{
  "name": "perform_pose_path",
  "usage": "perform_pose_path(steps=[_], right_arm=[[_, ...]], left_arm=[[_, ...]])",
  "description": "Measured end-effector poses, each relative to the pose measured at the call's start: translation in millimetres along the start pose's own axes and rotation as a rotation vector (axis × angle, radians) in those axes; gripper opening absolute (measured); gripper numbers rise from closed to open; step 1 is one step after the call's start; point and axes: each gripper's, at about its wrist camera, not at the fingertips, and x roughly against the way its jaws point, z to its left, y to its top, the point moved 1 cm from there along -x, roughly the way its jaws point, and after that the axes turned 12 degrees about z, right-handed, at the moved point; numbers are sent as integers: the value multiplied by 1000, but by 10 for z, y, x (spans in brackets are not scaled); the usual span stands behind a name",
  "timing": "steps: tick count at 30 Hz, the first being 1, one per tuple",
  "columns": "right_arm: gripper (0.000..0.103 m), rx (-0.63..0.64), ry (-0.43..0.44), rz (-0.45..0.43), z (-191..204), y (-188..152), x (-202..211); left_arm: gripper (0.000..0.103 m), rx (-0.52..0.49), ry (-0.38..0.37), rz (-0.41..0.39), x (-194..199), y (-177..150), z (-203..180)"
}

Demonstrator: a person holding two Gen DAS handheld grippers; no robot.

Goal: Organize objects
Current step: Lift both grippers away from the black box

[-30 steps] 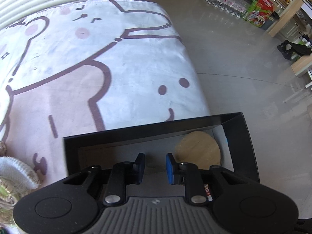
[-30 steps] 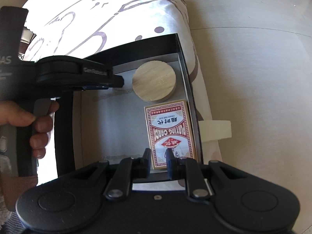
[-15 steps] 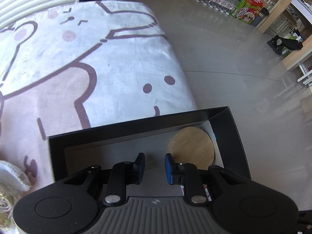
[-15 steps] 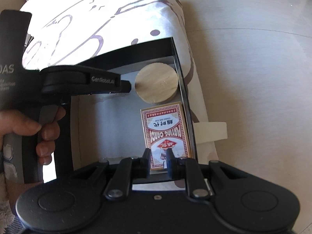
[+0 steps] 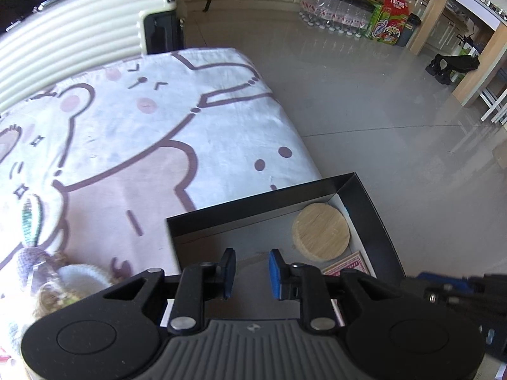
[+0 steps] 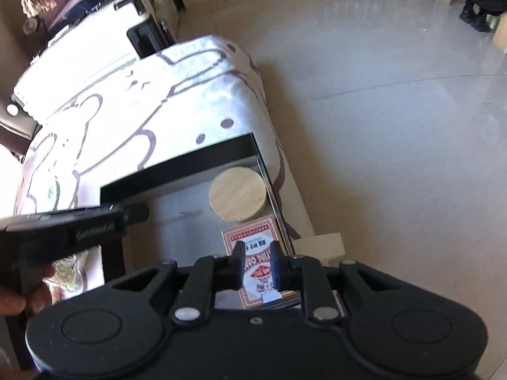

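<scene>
The card pack (image 6: 258, 262) lies flat in the black box (image 6: 177, 163), near its right wall, just beside the wooden disc (image 6: 237, 193). Right gripper (image 6: 257, 264) and left gripper (image 5: 248, 272): fingers apart, holding nothing, above the box.

Carton (image 5: 390, 19), red-green, by far wall: "TUBORG". Card pack (image 6: 259, 266), red, in black box (image 6: 177, 164): "…ING CARD…" partly legible, with unreadable Chinese characters. Other lettering blurred.
</scene>
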Motion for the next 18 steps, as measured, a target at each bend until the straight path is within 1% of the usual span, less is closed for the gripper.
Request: perform_pose_path(steps=[4, 10, 18], right_arm=[[19, 5, -14, -42, 61, -55, 122], [23, 24, -31, -73, 135, -188, 291], [30, 10, -61, -130, 153, -389, 540]], left_arm=[[25, 1, 3, -11, 196, -95, 59], [25, -5, 15, -23, 430, -270, 86], [32, -24, 42, -36, 677, -519, 92]])
